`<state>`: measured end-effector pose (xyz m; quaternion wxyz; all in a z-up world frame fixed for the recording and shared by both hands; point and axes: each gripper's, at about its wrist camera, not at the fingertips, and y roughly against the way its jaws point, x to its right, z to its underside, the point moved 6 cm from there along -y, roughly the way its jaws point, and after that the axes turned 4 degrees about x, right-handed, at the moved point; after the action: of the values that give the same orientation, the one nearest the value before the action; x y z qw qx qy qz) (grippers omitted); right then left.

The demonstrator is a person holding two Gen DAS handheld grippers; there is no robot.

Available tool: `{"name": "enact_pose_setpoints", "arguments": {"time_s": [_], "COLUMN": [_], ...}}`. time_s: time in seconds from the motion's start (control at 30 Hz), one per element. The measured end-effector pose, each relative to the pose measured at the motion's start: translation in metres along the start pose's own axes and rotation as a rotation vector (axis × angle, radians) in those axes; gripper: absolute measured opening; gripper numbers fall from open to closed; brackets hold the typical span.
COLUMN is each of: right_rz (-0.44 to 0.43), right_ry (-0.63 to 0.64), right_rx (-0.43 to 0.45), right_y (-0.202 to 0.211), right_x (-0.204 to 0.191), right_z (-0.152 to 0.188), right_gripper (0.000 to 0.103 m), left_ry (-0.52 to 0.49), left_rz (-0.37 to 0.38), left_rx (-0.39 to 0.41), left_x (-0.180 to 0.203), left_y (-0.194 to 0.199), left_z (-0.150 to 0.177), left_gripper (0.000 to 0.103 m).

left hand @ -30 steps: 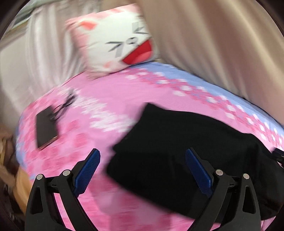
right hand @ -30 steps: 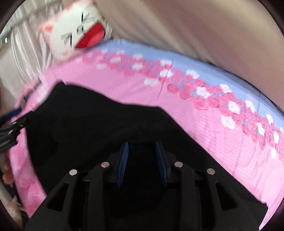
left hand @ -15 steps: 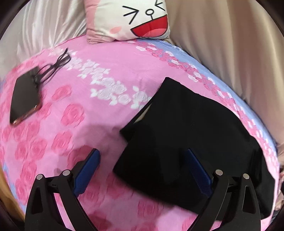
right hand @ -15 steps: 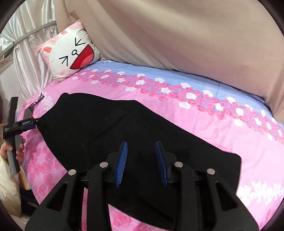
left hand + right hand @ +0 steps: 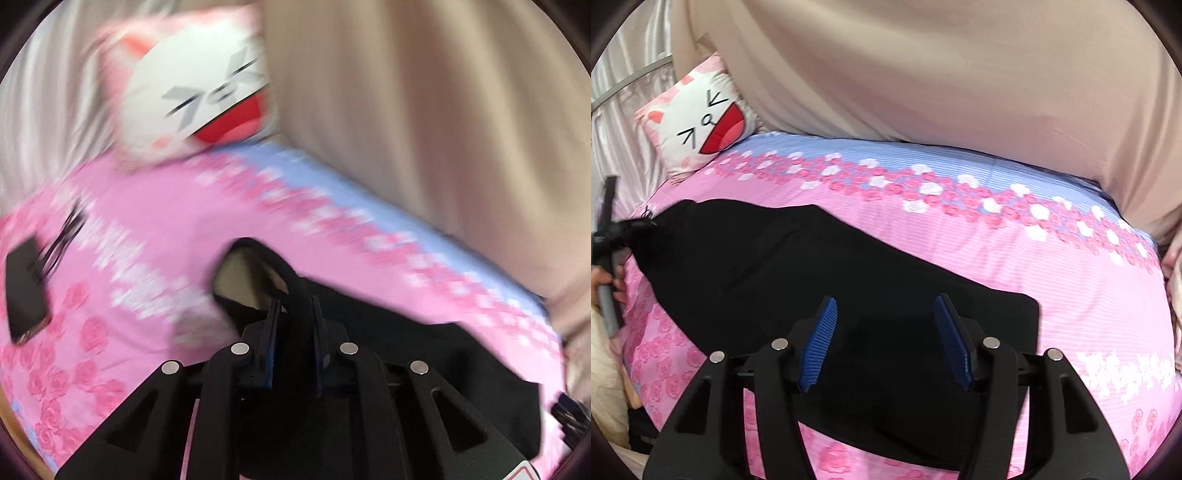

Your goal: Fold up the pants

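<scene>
Pinching the waist end of the pants while the other gripper is letting go

The black cloth pants [image 5: 827, 280] are lying lengthwise across the pink rose-print bedsheet [image 5: 1071, 280], already narrowed to one leg's width by my reading. I am closing my left gripper [image 5: 293, 314] on their waist end, where the fabric is lifting and showing its pale lining; cloth sits between the nearly touching fingers, though blur keeps me from judging how much. I am opening my right gripper [image 5: 884, 321] above the leg end, its blue ribbed pads [image 5: 818, 343] parted with nothing between them. To fold cleanly I should be pinching both layers, carrying the end low, and matching edges. The black phone [image 5: 26, 291], blurred glasses and cat-face cushion [image 5: 698, 122] are sitting well clear.
</scene>
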<state>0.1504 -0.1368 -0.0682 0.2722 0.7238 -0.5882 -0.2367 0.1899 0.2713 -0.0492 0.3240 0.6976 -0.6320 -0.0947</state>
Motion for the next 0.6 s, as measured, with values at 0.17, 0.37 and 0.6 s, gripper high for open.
{"name": "enact_pose_setpoints", "arguments": {"time_s": [0.17, 0.37, 0.6], "right_rz": [0.043, 0.089, 0.133], "right_ry": [-0.062, -0.132, -0.199], "right_rx": [0.024, 0.063, 0.101], "right_y": [0.012, 0.037, 0.07], "right_x": [0.036, 0.085, 0.145], "right_z": [0.006, 0.02, 0.039], "right_gripper": [0.056, 0.056, 0.057], "left_ry": [-0.189, -0.378, -0.522], "left_rz": [0.196, 0.376, 0.404], "left_rx": [0.075, 0.001, -0.172], "left_x": [0.125, 0.26, 0.353], "left_y": [0.05, 0.058, 0.031], "left_z": [0.003, 0.063, 0.161], "left_gripper": [0.012, 0.012, 0.012]}}
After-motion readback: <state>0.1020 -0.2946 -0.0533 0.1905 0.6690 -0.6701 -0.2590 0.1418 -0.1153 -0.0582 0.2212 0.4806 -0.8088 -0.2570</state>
